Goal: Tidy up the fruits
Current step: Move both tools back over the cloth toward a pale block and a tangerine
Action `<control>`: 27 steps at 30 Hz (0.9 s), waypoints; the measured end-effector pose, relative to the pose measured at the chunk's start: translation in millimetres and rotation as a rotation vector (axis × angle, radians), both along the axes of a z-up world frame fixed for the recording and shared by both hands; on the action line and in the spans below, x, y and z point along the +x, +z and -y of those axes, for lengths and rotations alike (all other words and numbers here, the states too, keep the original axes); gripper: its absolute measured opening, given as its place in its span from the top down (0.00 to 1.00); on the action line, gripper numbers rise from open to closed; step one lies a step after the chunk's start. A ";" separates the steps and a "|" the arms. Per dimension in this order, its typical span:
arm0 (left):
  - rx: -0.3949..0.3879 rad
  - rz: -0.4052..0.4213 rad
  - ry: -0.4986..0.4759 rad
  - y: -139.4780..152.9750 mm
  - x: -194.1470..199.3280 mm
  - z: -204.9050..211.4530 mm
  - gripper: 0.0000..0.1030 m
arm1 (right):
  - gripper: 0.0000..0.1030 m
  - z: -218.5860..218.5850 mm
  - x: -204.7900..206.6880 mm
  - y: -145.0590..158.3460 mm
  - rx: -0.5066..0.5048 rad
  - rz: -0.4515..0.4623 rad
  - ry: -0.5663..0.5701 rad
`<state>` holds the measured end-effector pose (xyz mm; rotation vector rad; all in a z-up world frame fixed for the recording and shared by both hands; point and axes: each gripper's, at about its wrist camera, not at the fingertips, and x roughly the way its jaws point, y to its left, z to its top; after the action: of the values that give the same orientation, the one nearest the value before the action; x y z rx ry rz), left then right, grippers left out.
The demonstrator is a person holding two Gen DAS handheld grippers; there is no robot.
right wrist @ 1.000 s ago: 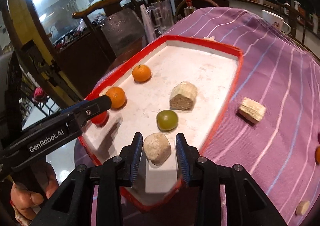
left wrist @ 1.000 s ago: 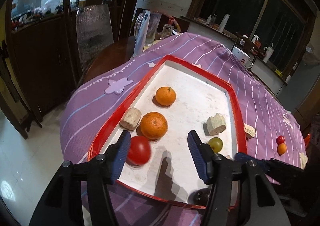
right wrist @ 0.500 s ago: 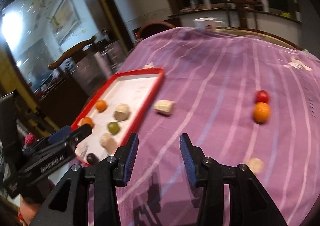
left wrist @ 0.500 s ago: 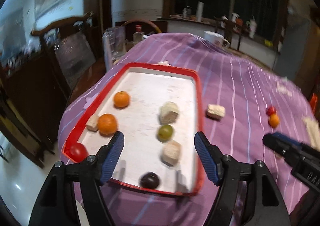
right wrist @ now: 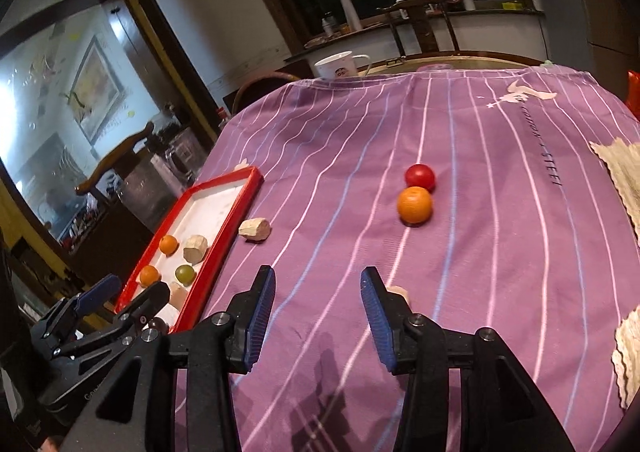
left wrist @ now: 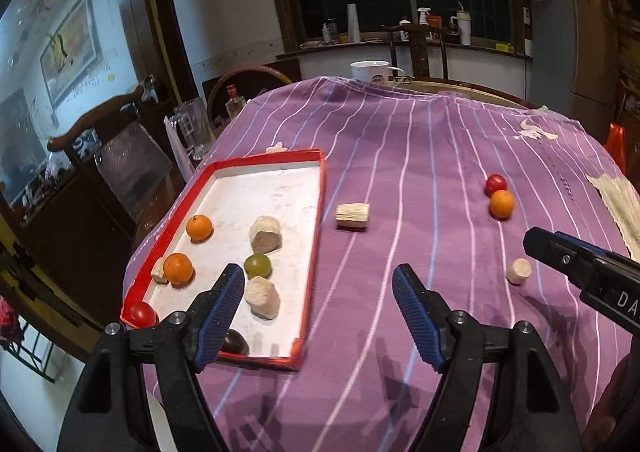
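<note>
- left gripper (left wrist: 318, 304) empty, fingers just been opening wide, near the red tray (left wrist: 310, 252)
- right gripper (right wrist: 318, 312) fingers also been opening, empty; orange (right wrist: 415, 205) touches tomato (right wrist: 419, 176) mid-counter

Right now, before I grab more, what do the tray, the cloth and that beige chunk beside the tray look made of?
Tray: probably cardboard or thin board; matte red rim torn at one corner, scuffed white floor.
Cloth: soft woven fabric, purple with pale stripes; it drapes and wrinkles.
Beige chunk: dull, ridged, rough cut ends; could be wood, foam or a dried root, I cannot tell which.
</note>
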<state>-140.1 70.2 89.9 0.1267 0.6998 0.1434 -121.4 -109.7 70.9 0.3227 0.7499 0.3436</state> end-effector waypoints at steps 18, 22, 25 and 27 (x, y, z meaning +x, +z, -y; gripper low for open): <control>0.078 0.006 -0.069 3.9 -16.0 46.7 0.23 | 0.48 42.7 -22.9 0.4 0.070 0.016 -0.051; 0.071 0.004 -0.068 3.1 -16.7 45.5 0.23 | 0.47 41.5 -23.2 -1.2 0.067 0.013 -0.048; 0.059 0.001 -0.066 1.5 -15.3 42.6 0.23 | 0.47 39.4 -21.0 -4.1 0.062 0.003 -0.044; 0.045 -0.007 -0.065 -1.0 -12.3 39.4 0.23 | 0.47 38.1 -19.5 -6.2 0.059 -0.004 -0.041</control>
<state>-152.4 30.7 88.9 0.1927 0.6986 0.0960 -140.9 -147.8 64.7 0.3940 0.7366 0.3265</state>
